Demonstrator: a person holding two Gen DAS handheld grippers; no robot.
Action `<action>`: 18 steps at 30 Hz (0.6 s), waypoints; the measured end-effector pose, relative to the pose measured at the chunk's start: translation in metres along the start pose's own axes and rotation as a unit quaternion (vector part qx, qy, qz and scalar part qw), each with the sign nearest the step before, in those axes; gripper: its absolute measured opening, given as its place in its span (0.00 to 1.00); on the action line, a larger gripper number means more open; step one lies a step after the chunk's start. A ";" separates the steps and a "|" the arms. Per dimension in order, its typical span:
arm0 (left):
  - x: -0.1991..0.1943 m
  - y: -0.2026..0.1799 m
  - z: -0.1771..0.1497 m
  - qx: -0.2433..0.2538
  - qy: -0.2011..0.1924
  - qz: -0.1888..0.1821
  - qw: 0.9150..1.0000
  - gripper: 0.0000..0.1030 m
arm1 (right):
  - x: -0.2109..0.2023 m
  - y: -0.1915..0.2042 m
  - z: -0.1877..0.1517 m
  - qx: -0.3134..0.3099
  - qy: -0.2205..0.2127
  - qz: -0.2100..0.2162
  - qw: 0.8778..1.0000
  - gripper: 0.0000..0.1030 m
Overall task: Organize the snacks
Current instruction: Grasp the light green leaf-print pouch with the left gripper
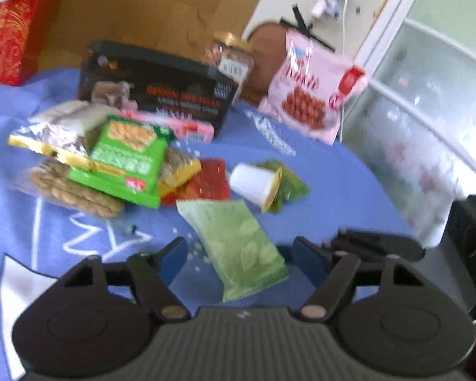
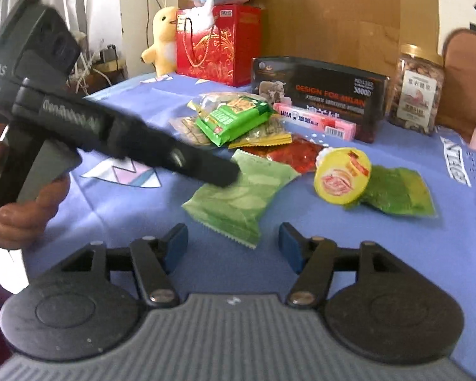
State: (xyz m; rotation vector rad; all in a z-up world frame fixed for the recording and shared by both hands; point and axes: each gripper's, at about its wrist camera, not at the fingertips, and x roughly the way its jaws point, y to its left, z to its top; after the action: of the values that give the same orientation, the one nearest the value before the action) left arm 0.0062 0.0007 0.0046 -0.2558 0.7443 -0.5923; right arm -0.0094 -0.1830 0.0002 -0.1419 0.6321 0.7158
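Picking up the pouch (image 1: pixel 238 247) with the left gripper (image 1: pixel 239 255), by the look of it. Lies flat on the cloth (image 1: pixel 333 171) at the near edge of the spread, just this side of the red pack (image 1: pixel 206 184) and the cup (image 1: pixel 254 184) tipped on its side. Straddled by the left fingers, set apart on either side, with no clear press from either pad. Too blurred to rule out a brush on the right side.

As for the right gripper (image 2: pixel 233 244), fingers also apart, nothing between them, hovering just near of the pouch's crimped corner.

To do the step well:
- Lower until both pads bracket the pouch's body, not only its near seam.
- Close across the short width, square to the long edges, to avoid twisting it.
- Squeeze gently. Looks soft and puffy, so likely to crush or slip out.
- Lift straight up before going sideways, clear of the cup on the right and of the pile under the green packet (image 1: pixel 127 162) at far left.
- Hold the right gripper back, or use it only to steady the near corner. Close enough to collide.
- Mind the white specks (image 1: pixel 195 250) strewn left of the pouch.
- Set it down with like items, perhaps by the black box (image 1: pixel 155 89) on the far side. No bin or tray in sight.
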 end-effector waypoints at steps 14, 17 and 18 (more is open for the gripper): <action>-0.004 0.010 -0.007 -0.020 -0.022 -0.012 0.999 0.41 | 0.009 0.009 0.002 -0.007 -0.029 -0.014 0.999 0.48; -0.004 0.009 -0.007 -0.010 -0.023 -0.006 1.000 0.42 | 0.008 0.011 0.001 -0.011 -0.029 -0.019 0.999 0.48; -0.003 0.007 -0.007 -0.006 -0.024 -0.004 1.000 0.42 | 0.008 0.012 0.001 -0.012 -0.030 -0.020 0.999 0.48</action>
State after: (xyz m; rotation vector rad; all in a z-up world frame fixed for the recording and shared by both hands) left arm 0.0019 0.0082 -0.0017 -0.2837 0.7012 -0.5869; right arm -0.0118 -0.1691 -0.0032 -0.1538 0.5630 0.6865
